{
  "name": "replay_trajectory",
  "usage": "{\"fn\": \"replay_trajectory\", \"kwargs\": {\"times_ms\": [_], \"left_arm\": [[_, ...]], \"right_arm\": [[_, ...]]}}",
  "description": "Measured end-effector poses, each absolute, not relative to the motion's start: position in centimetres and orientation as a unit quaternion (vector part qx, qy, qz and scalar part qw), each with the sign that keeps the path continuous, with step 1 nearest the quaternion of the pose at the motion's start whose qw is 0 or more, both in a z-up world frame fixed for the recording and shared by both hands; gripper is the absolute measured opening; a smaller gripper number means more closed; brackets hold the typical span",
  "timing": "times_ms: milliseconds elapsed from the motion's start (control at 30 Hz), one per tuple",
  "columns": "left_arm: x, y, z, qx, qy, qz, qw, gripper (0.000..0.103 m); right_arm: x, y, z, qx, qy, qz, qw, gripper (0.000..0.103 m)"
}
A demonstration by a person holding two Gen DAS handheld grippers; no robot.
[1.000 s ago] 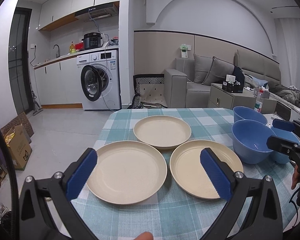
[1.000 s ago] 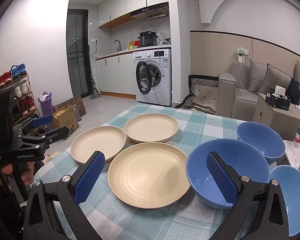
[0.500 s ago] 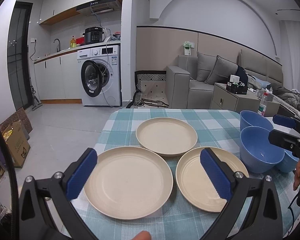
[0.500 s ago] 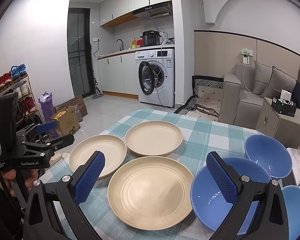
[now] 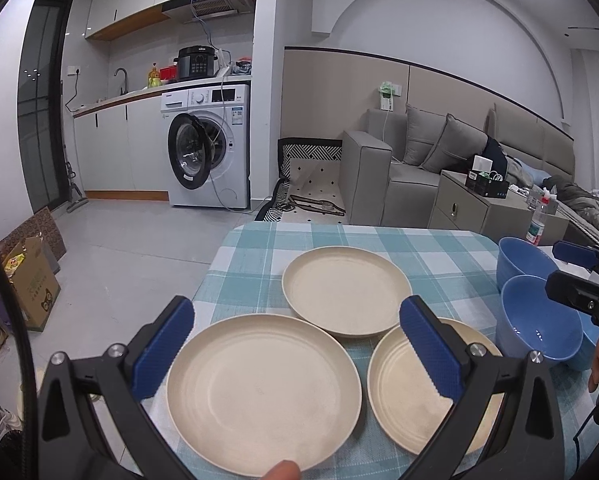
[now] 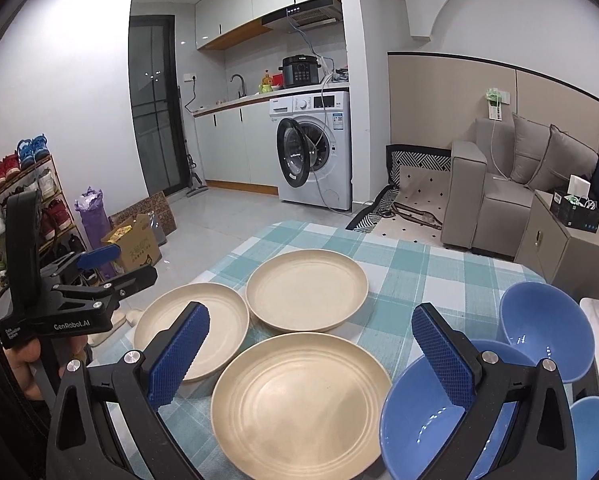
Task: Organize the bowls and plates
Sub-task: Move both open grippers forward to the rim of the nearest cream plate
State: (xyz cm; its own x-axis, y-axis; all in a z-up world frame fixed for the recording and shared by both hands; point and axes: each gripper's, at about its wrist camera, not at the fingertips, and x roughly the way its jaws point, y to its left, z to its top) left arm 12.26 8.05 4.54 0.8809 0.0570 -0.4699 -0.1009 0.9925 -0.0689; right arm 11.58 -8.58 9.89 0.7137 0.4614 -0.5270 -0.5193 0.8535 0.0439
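Left wrist view gave me the left gripper (image 5: pixel 297 346) spread wide with nothing between its blue pads, hanging above the near-left plate (image 5: pixel 264 394) on the checked tablecloth (image 5: pixel 439 248). Three beige plates sat in a cluster: that one nearest my left side, the far plate (image 5: pixel 346 290) behind it, and the right plate (image 5: pixel 415 390) just beside both, rims close or touching, I could not tell which. Off to the right I saw the right gripper (image 5: pixel 571 270), empty, over the blue bowls. Over on the right wrist view, the right gripper (image 6: pixel 311 354) was just as wide, clamped on nothing, its left pad over the gap between plates and its right pad in front of the near bowl (image 6: pixel 431 424). The far bowl (image 6: pixel 547 340) stood behind that one, touching it, and a third bowl (image 6: pixel 595 436) peeked in at the right edge. At the left of that view a hand (image 6: pixel 31 364) held the left gripper (image 6: pixel 107 264) off the table's edge.
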Motion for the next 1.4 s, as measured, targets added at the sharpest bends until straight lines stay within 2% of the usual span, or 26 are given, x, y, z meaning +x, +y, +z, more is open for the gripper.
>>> {"fn": "replay_trajectory", "kwargs": {"times_ms": [1400], "left_arm": [[23.8,10.3,3.1,-0.036,0.319,0.039,0.946,0.103]], "right_arm": [[24.0,-6.2,9.1,-0.059,0.334,0.241,0.909,0.103]]}}
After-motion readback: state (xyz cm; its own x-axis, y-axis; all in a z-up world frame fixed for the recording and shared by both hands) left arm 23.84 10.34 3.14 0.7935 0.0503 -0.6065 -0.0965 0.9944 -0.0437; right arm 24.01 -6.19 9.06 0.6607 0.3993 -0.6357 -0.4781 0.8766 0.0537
